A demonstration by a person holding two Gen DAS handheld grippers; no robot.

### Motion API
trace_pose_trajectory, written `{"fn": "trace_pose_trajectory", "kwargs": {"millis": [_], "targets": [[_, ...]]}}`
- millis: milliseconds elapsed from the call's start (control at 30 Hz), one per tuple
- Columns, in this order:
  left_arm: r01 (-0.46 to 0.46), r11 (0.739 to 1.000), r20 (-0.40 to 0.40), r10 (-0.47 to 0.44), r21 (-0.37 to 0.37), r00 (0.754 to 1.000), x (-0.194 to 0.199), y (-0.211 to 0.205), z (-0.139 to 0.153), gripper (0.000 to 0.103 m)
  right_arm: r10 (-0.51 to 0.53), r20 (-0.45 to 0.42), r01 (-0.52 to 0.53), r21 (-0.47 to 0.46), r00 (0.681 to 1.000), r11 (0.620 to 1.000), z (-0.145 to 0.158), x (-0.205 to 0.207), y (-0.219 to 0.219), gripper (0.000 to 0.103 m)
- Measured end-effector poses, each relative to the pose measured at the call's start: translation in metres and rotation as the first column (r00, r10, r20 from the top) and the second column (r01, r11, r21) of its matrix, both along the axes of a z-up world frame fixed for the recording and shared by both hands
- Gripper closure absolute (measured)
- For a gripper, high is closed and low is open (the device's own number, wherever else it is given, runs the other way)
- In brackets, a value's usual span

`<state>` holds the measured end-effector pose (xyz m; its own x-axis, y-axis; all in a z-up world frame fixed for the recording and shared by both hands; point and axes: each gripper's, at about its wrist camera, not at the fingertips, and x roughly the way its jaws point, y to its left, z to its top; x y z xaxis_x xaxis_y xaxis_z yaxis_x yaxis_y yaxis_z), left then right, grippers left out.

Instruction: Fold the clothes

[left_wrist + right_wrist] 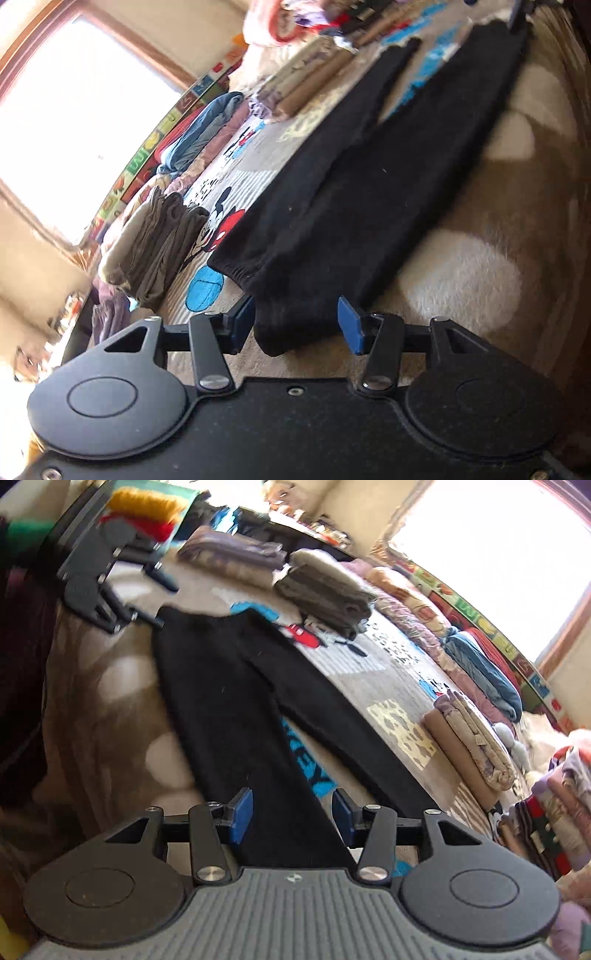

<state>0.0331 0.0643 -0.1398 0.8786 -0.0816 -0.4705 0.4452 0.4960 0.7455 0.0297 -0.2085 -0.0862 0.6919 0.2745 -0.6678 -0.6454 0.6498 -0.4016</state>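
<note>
A pair of black trousers [369, 177] lies flat on a patterned blanket, its two legs spread in a V. In the left wrist view my left gripper [297, 325] is open, its blue pads on either side of the trousers' waistband corner. In the right wrist view the trousers [221, 701] stretch away from me, and my right gripper [291, 816] is open around the end of one trouser leg. The left gripper [110, 590] shows at the far waistband end in the right wrist view.
Folded grey clothes [162, 236] and a blue garment [203, 125] lie along the window side. Folded beige and lilac blankets [469, 738] sit beside the far leg. A grey folded stack [325, 594] lies near the waistband. More piled clothes [554, 797] are at the right.
</note>
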Motion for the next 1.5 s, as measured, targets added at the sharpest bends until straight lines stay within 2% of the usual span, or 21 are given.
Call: {"fn": "trace_pose_trajectory", "kwargs": {"millis": [67, 167, 200, 367, 500, 700, 833, 933, 1267, 1367, 1433, 1500], "targets": [[0.021, 0.997, 0.015, -0.022, 0.077, 1.0, 0.003, -0.004, -0.005, 0.054, 0.049, 0.012, -0.047, -0.107, 0.999, 0.993, -0.006, -0.014, -0.001, 0.054], [0.049, 0.989, 0.005, -0.05, 0.137, 0.999, 0.001, -0.003, -0.002, 0.054, 0.123, 0.019, -0.113, -0.265, 0.992, 0.958, -0.016, -0.034, -0.002, 0.054], [0.047, 0.989, -0.002, -0.047, 0.143, 0.999, 0.001, -0.001, -0.001, 0.054, 0.133, 0.016, -0.122, -0.289, 0.991, 0.949, -0.019, -0.039, -0.002, 0.054], [0.041, 0.979, -0.005, -0.041, 0.2, 0.999, 0.005, 0.002, -0.014, 0.054, 0.115, 0.017, -0.102, -0.337, 0.993, 0.936, -0.035, -0.043, -0.012, 0.053], [0.044, 0.98, 0.018, -0.048, 0.194, 0.999, 0.009, 0.005, -0.017, 0.055, 0.082, 0.012, -0.073, -0.348, 0.997, 0.934, -0.046, -0.035, -0.023, 0.055], [0.037, 0.979, 0.071, -0.052, 0.201, 0.996, 0.014, 0.008, -0.021, 0.055, 0.085, 0.015, -0.075, -0.327, 0.996, 0.942, -0.05, -0.031, -0.035, 0.053], [0.029, 0.984, 0.073, -0.043, 0.176, 0.996, 0.016, 0.009, -0.017, 0.055, 0.064, 0.043, -0.046, -0.334, 0.997, 0.942, -0.049, -0.033, -0.041, 0.058], [0.024, 0.986, 0.071, -0.036, 0.163, 0.997, 0.018, 0.007, -0.017, 0.055, 0.077, 0.078, -0.041, -0.386, 0.994, 0.921, -0.057, -0.038, -0.038, 0.07], [0.021, 0.992, 0.065, -0.03, 0.126, 0.997, 0.016, 0.004, -0.018, 0.055, 0.153, 0.19, -0.018, -0.569, 0.97, 0.822, -0.087, -0.055, -0.026, 0.071], [0.016, 0.994, 0.067, -0.024, 0.111, 0.997, 0.015, 0.005, -0.017, 0.055, 0.117, 0.2, 0.006, -0.527, 0.973, 0.85, -0.079, -0.05, -0.029, 0.078], [0.015, 0.995, 0.068, -0.022, 0.103, 0.997, 0.015, 0.006, -0.017, 0.055, 0.095, 0.202, 0.018, -0.493, 0.975, 0.87, -0.072, -0.047, -0.031, 0.091], [0.016, 0.995, 0.067, -0.022, 0.096, 0.998, 0.014, 0.006, -0.017, 0.055, 0.095, 0.203, 0.012, -0.471, 0.975, 0.882, -0.066, -0.049, -0.032, 0.093]]}}
